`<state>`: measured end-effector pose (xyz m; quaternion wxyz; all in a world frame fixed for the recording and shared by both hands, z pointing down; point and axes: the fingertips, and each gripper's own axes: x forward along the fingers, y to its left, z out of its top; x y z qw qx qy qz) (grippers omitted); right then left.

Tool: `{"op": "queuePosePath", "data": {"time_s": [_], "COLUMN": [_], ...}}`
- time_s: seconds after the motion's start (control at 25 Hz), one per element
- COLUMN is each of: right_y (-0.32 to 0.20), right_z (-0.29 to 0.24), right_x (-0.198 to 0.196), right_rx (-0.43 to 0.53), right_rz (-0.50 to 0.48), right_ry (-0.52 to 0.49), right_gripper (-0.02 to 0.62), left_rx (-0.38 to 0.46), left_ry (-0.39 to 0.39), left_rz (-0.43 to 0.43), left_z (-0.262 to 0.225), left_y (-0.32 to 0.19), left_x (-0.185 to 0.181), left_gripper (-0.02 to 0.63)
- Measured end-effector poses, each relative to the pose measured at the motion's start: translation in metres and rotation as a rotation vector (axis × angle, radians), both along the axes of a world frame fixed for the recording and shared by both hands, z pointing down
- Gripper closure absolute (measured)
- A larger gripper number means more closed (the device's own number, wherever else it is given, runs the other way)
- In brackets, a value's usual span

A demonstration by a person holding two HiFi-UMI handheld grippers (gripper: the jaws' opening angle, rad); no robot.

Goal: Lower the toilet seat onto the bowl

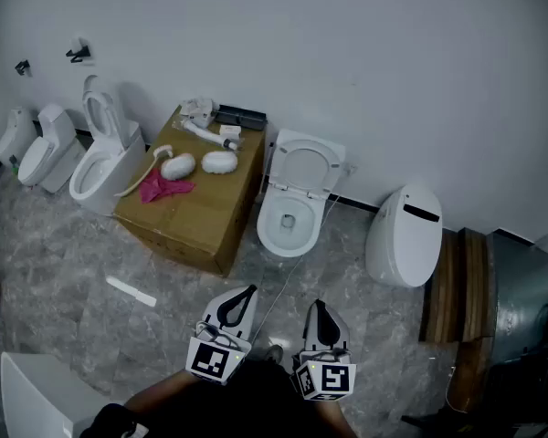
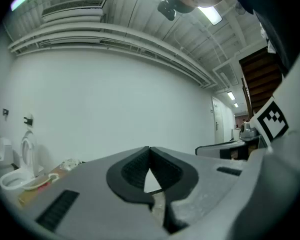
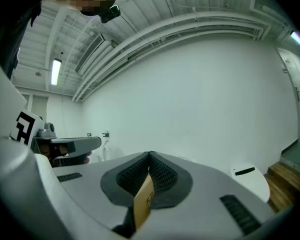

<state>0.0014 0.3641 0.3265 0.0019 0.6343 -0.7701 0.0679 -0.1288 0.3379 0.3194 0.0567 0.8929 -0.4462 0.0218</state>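
A white toilet stands against the wall in the middle of the head view. Its seat and lid [image 1: 307, 161] are raised upright behind the open bowl [image 1: 287, 219]. Both grippers hover low over the grey floor, well short of the bowl and pointing toward it. My left gripper [image 1: 247, 293] [image 2: 149, 149] is shut with nothing between its pads. My right gripper [image 1: 318, 306] [image 3: 150, 155] is shut too; a tan sliver shows in the slit below its tips. The toilet itself is hidden behind the jaws in both gripper views.
A cardboard box [image 1: 196, 215] left of the toilet carries white parts and a pink cloth [image 1: 168, 189]. Two more toilets [image 1: 104, 167] [image 1: 42, 151] stand further left, and a closed one [image 1: 404, 235] to the right beside wooden steps [image 1: 462, 290]. A white strip [image 1: 131, 291] lies on the floor.
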Motion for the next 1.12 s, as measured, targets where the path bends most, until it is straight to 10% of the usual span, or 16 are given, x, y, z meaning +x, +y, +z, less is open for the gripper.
{"op": "queuePosePath", "data": {"time_s": [1.12], "right_y": [0.001], "right_z": [0.025], "right_x": [0.066], "right_rx": [-0.002], "right_rz": [-0.082], "right_ry": [-0.027], "right_gripper": [0.569], "left_rx": [0.049], "left_ry": [-0.019], "left_rz": [-0.048], "left_z": [0.003], "left_y": [0.009], "left_x": [0.063], "left_gripper": [0.597]}}
